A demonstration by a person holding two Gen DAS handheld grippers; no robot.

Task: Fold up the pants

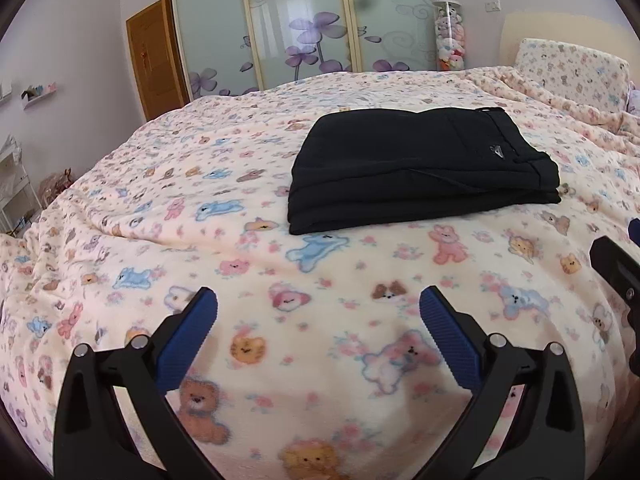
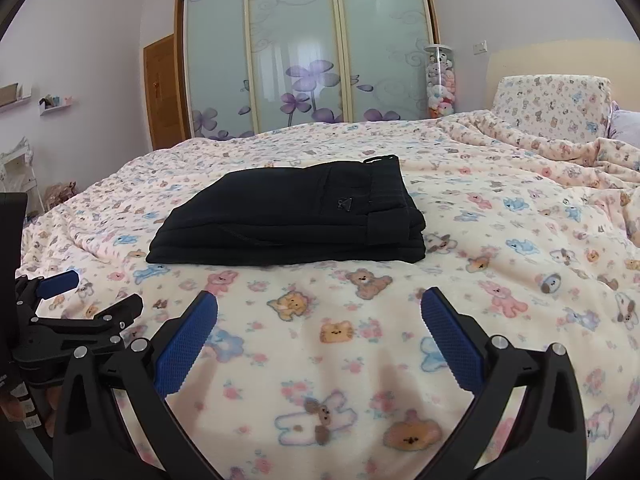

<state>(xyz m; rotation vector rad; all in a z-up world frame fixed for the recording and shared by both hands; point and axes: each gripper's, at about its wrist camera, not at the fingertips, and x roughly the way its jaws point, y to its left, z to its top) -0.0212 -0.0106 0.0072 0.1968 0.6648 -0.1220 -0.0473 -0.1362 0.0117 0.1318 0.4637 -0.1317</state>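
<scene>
Black pants [image 1: 416, 168] lie folded in a flat stack on the bed, waistband at the right with a small logo on top; they also show in the right wrist view [image 2: 292, 220]. My left gripper [image 1: 318, 300] is open and empty, held above the blanket in front of the pants, apart from them. My right gripper [image 2: 319, 302] is open and empty, also in front of the pants. The left gripper appears at the left edge of the right wrist view [image 2: 80, 304]. Part of the right gripper shows at the right edge of the left wrist view [image 1: 616, 268].
The bed is covered by a cream blanket with a teddy-bear print [image 1: 240, 184]. A matching pillow [image 2: 552, 100] and headboard stand at the far right. Sliding wardrobe doors with purple flowers [image 2: 304, 52], a wooden door [image 2: 164, 88] and a tube of plush toys [image 2: 440, 80] are behind.
</scene>
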